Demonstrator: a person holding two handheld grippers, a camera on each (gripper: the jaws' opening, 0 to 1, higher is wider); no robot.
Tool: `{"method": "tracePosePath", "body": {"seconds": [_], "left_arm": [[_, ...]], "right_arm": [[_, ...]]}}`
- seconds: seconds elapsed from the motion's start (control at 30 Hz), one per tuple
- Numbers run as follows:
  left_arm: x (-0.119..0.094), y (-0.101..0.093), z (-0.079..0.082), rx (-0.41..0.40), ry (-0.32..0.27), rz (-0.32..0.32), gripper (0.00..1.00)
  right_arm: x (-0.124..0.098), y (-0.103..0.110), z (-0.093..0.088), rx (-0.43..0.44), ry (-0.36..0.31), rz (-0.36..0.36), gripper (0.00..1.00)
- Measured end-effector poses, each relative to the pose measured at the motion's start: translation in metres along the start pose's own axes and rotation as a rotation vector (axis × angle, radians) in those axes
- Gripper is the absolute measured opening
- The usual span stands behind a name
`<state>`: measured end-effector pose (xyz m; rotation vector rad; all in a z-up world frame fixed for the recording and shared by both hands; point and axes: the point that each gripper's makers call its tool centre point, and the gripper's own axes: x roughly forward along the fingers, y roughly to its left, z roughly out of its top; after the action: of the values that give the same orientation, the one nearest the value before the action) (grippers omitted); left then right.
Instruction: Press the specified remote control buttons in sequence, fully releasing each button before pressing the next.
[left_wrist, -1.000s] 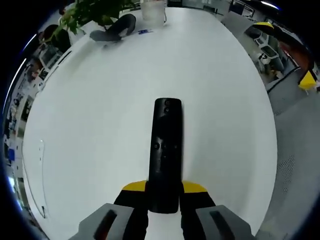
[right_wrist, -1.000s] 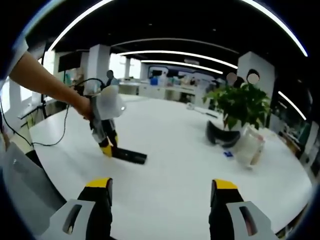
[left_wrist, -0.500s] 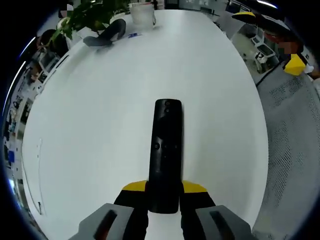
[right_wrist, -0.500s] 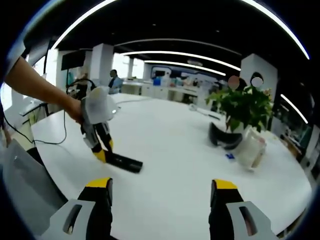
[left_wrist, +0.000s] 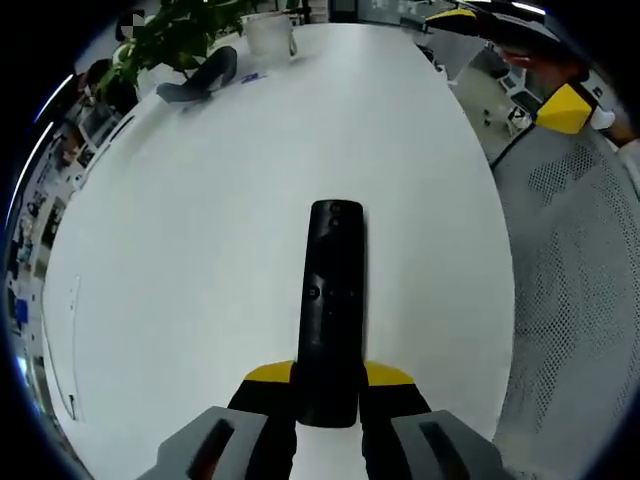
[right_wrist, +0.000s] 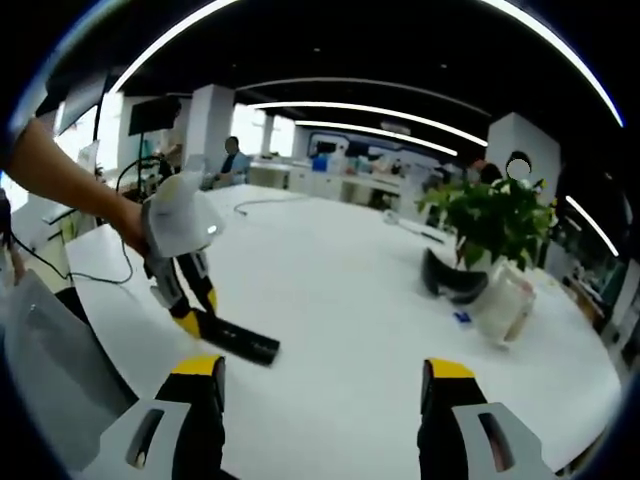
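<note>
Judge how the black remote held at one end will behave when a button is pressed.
The remote looks rigid, so it should not bend. The left gripper clamps only its near end, so the far end may dip or pivot under a press. It looks slim and probably light; its smooth casing could slip between the fingers.

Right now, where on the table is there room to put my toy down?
The white table is bare between the remote and the plant. It is crowded by the plant, where a dark headset and a clear container sit.

Open office: big white table (right_wrist: 350, 300), potted plant (right_wrist: 490, 215), ceiling light strips (right_wrist: 370, 105), white pillar (right_wrist: 205, 125), mesh chair (left_wrist: 580, 300).
</note>
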<state>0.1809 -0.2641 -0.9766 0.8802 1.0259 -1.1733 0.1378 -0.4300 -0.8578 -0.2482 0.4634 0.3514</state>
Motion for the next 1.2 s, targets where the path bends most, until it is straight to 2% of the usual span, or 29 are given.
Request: {"method": "tracePosePath", "body": {"seconds": [0.53, 0.83, 1.2], "left_arm": [[-0.007, -0.049, -0.002, 0.004, -0.025, -0.011, 0.22], [-0.013, -0.063, -0.004, -0.034, -0.057, -0.008, 0.22], [-0.014, -0.091, -0.008, -0.073, -0.087, -0.017, 0.22]], "right_arm": [[-0.001, 0.001, 0.002, -0.008, -0.008, 0.002, 0.79], [0.000, 0.005, 0.000, 0.004, 0.003, 0.024, 0.79], [0.000, 0.006, 0.000, 0.023, 0.005, 0.034, 0.79]]}}
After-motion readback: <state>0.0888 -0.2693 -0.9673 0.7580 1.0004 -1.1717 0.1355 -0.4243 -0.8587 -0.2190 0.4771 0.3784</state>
